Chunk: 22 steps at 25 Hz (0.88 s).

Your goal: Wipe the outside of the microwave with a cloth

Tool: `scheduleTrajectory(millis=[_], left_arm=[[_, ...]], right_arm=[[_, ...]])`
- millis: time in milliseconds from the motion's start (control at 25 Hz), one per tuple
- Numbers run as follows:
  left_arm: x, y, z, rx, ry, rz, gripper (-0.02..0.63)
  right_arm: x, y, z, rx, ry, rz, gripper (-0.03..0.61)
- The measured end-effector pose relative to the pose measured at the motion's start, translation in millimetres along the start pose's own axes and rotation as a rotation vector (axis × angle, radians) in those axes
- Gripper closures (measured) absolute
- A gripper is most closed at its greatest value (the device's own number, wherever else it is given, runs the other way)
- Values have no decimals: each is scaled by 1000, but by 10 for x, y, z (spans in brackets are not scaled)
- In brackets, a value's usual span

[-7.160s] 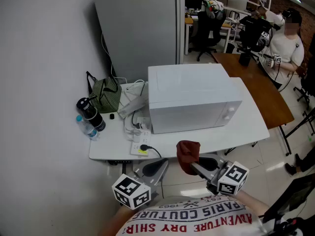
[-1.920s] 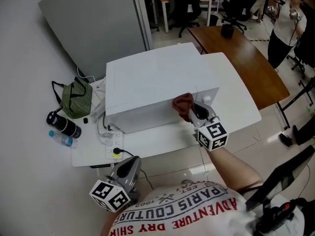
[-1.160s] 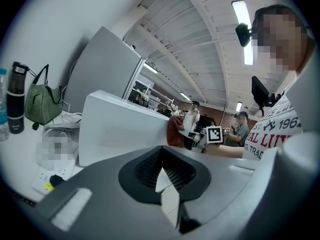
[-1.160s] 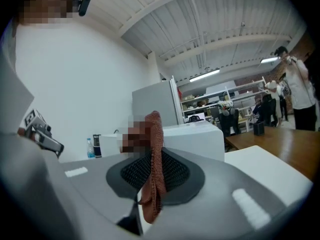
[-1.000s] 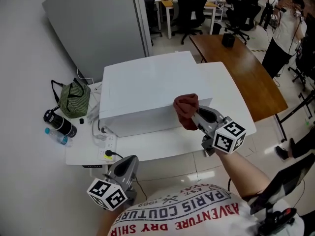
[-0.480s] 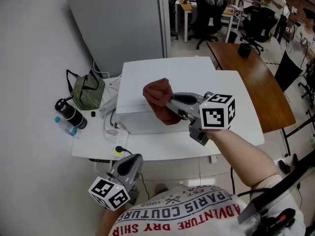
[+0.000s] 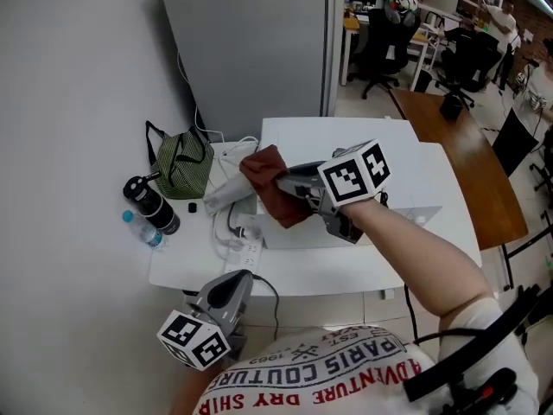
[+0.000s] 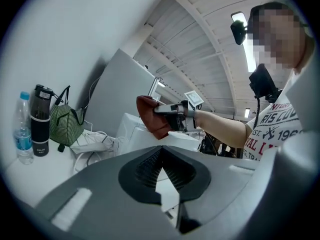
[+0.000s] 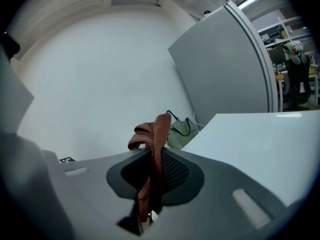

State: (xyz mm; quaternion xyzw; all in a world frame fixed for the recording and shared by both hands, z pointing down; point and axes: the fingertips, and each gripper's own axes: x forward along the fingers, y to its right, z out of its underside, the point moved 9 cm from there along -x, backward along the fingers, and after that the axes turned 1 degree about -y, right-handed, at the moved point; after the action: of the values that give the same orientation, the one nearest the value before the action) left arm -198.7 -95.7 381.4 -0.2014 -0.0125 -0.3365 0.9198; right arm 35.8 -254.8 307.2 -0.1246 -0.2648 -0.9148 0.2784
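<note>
The white microwave (image 7: 333, 139) stands on a white table (image 7: 194, 264). A red-brown cloth (image 7: 271, 190) hangs over the microwave's left front corner, pinched in my right gripper (image 7: 285, 180), whose arm reaches across the microwave's front. In the right gripper view the cloth (image 9: 154, 134) rises from between the shut jaws of the right gripper (image 9: 152, 154), beside the microwave's top (image 9: 260, 144). My left gripper (image 7: 238, 279) hangs low in front of the table, shut and empty. Its own view shows that left gripper (image 8: 160, 154) facing the cloth (image 8: 149, 118) and the microwave (image 8: 131, 134).
Left of the microwave on the table lie a striped green bag (image 7: 184, 168), a black flask (image 7: 152, 202), a water bottle (image 7: 141, 229), white cables and a power strip (image 7: 244, 251). A grey partition (image 7: 251, 41) stands behind. A wooden table (image 7: 471, 171) and office chairs are at the right.
My right gripper has carried the cloth from the microwave's right front, up and leftward, to its left front corner. The left gripper stayed low in front of the table.
</note>
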Motion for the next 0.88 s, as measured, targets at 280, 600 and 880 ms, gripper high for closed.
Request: scheduleTrajectory(millis=[280, 600, 880], left_arm=[[-113, -283, -14, -9, 24, 42, 612], [20, -166, -150, 45, 50, 79, 612], [208, -110, -134, 33, 51, 102, 612]], right_arm=[[253, 168, 29, 18, -125, 103, 538], [244, 272, 8, -21, -256, 185, 538], [-72, 467, 70, -29, -304, 243, 538]])
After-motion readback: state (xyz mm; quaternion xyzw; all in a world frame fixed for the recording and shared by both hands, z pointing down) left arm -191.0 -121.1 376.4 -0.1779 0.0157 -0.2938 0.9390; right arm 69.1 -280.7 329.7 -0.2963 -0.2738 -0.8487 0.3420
